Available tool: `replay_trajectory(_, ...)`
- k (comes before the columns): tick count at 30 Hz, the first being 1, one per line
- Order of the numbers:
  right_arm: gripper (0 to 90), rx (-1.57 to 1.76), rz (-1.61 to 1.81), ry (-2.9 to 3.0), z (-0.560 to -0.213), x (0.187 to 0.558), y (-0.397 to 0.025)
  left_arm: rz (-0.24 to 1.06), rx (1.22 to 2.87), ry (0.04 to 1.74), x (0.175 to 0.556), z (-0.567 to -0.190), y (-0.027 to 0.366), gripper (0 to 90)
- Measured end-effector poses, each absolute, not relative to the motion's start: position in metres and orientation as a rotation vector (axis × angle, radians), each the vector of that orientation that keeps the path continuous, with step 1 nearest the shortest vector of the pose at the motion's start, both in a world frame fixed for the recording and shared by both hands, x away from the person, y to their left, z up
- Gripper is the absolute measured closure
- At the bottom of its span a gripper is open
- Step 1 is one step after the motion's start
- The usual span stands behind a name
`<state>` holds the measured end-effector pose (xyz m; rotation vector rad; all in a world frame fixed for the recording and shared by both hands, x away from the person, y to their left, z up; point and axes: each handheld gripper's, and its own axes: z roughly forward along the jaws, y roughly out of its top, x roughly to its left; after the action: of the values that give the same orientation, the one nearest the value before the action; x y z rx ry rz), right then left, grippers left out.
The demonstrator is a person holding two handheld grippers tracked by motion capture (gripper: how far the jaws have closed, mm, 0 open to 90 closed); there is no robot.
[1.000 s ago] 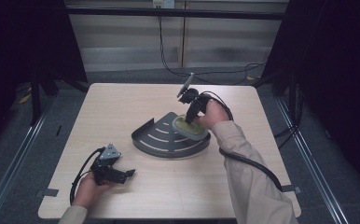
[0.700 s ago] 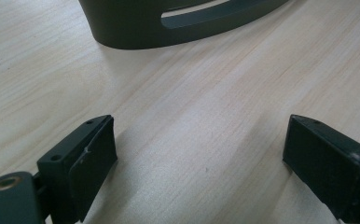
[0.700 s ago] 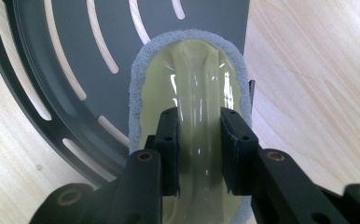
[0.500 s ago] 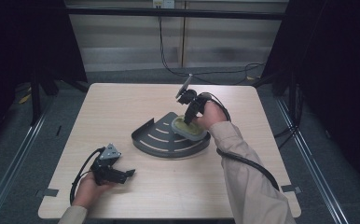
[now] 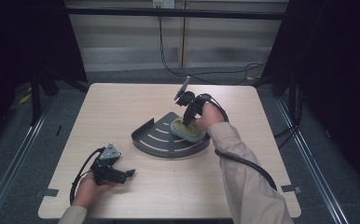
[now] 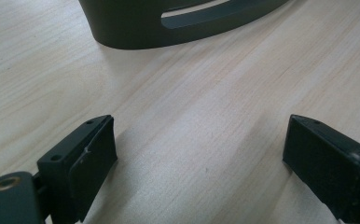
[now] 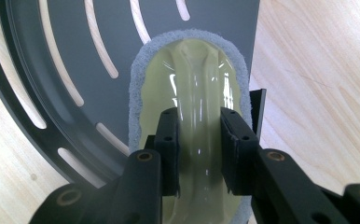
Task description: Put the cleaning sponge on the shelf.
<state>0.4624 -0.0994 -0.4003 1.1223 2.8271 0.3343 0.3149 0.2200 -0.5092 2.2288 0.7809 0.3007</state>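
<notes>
the right gripper (image 7: 198, 149) is clamped on the raised middle ridge of a pale yellow-green scrubber (image 7: 194, 98) with a grey fuzzy pad around its edge — one black jaw presses each side of the glossy ridge. the scrubber lies on a dark grey fan-shaped slotted rack (image 7: 80, 70), close to the rack's straight edge, with bare wood beyond that edge. in the high view the scrubber (image 5: 187, 131) sits on the right part of the rack (image 5: 157, 137), near the middle of the light wooden table (image 5: 122, 102), and the right gripper (image 5: 188, 122) comes down on it from above, its cable looping back along the sleeve. the left gripper (image 5: 122, 173) rests low on the table near the front left corner, well apart from the rack — its jaws stand wide apart with nothing between them, and in the left gripper view the left gripper (image 6: 199, 154) shows only wood grain between the jaws, with the rack's curved slotted wall (image 6: 178, 21) farther off
</notes>
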Motion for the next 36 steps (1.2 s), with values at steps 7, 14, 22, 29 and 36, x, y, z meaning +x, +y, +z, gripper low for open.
replay_trajectory(7,70.7,1.118,0.318,2.843,-0.405,0.462,-0.099,0.3,2.228,0.781,0.315,-0.509,0.22,8.9)
replay_trajectory(14,70.7,1.134,0.304,2.845,-0.407,0.462,-0.1,0.298,2.227,0.781,0.315,-0.509,0.22,8.9)
replay_trajectory(22,70.6,1.137,0.297,2.848,-0.409,0.461,-0.102,0.302,2.228,0.782,0.315,-0.509,0.22,8.9)
replay_trajectory(29,70.6,1.133,0.291,2.85,-0.411,0.46,-0.104,0.302,2.228,0.782,0.315,-0.509,0.22,8.9)
replay_trajectory(36,70.7,1.147,0.295,2.849,-0.415,0.46,-0.104,0.3,2.228,0.782,0.315,-0.509,0.22,8.9)
